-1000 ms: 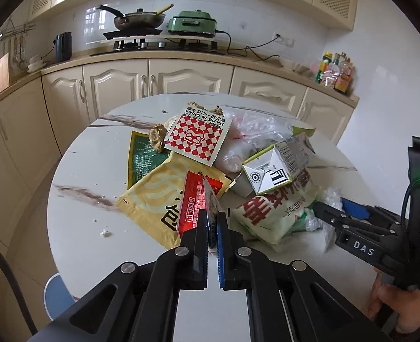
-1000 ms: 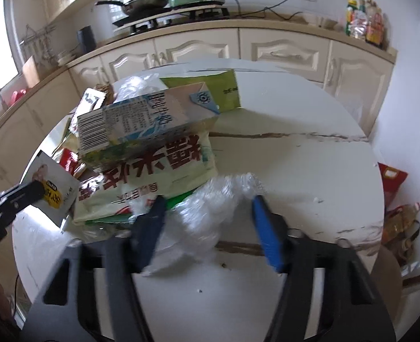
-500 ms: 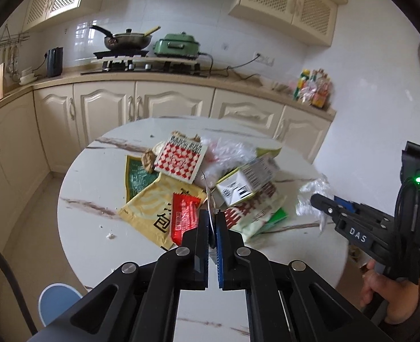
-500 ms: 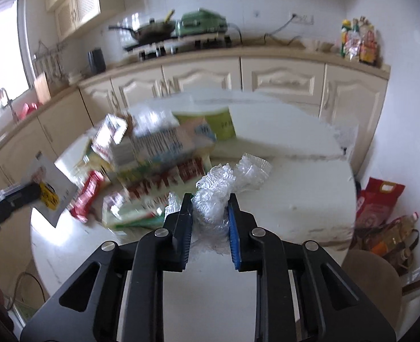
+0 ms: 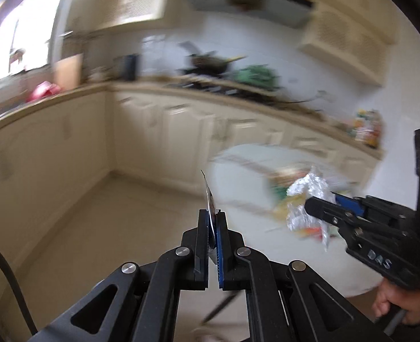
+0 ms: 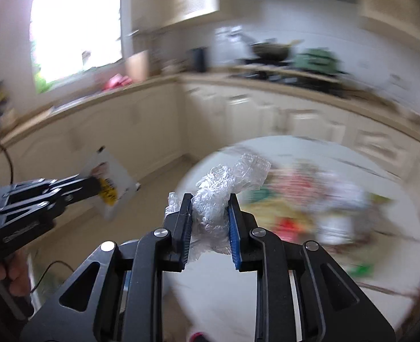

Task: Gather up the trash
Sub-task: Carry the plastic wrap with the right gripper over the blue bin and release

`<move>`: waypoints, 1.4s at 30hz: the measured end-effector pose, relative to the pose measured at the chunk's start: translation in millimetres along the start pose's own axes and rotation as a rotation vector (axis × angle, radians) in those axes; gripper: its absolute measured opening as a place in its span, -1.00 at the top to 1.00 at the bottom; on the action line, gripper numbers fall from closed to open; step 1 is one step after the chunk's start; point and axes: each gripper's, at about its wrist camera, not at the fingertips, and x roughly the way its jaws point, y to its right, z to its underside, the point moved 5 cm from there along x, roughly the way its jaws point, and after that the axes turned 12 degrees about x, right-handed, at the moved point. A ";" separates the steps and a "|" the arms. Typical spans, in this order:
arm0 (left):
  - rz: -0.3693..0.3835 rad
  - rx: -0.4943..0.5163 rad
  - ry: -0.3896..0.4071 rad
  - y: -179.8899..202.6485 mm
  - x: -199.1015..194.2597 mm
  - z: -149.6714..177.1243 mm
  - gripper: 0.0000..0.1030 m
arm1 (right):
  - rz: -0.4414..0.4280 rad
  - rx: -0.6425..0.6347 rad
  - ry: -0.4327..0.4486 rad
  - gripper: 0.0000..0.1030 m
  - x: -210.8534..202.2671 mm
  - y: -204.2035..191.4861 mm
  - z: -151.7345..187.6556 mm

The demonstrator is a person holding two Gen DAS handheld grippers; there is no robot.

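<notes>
My left gripper point(image 5: 212, 213) is shut on a thin white snack wrapper point(image 5: 208, 196), seen edge-on; the right wrist view shows its white and yellow face point(image 6: 110, 183) held over the floor. My right gripper point(image 6: 210, 202) is shut on a wad of crumpled clear plastic wrap point(image 6: 224, 182), which also shows in the left wrist view point(image 5: 306, 199). Both grippers are off the left side of the round white table point(image 6: 232, 270). The blurred trash pile point(image 6: 303, 199) lies on it.
Cream kitchen cabinets point(image 5: 158, 134) and a counter with a stove and wok point(image 5: 210, 65) run along the back wall. Beige floor point(image 5: 110, 222) lies below my left gripper. A bright window point(image 6: 73, 28) is at the left. Both views are motion-blurred.
Both grippers have swung left, away from the table and over the floor, each carrying its piece. A second ago the right gripper was open around the plastic wrap; it has shut on it.
</notes>
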 end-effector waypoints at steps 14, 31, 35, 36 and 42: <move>-0.074 -0.349 -0.513 -191.7 104.2 216.9 0.98 | -0.149 -0.213 -0.522 0.57 281.6 -162.6 152.7; -0.111 -0.513 -0.682 -268.8 190.4 230.0 0.34 | -0.164 -0.091 -0.732 0.00 418.6 -161.8 214.8; -0.176 -0.504 -0.658 -257.9 158.9 218.2 0.24 | -0.162 -0.094 -0.692 -0.20 404.6 -164.7 202.9; -0.193 -0.500 -0.650 -255.8 153.4 211.9 0.20 | -0.164 -0.094 -0.681 -0.25 399.5 -170.2 199.7; -0.319 -0.440 -0.565 -243.6 101.2 158.6 0.01 | -0.111 -0.157 -0.548 -0.77 338.9 -180.6 157.7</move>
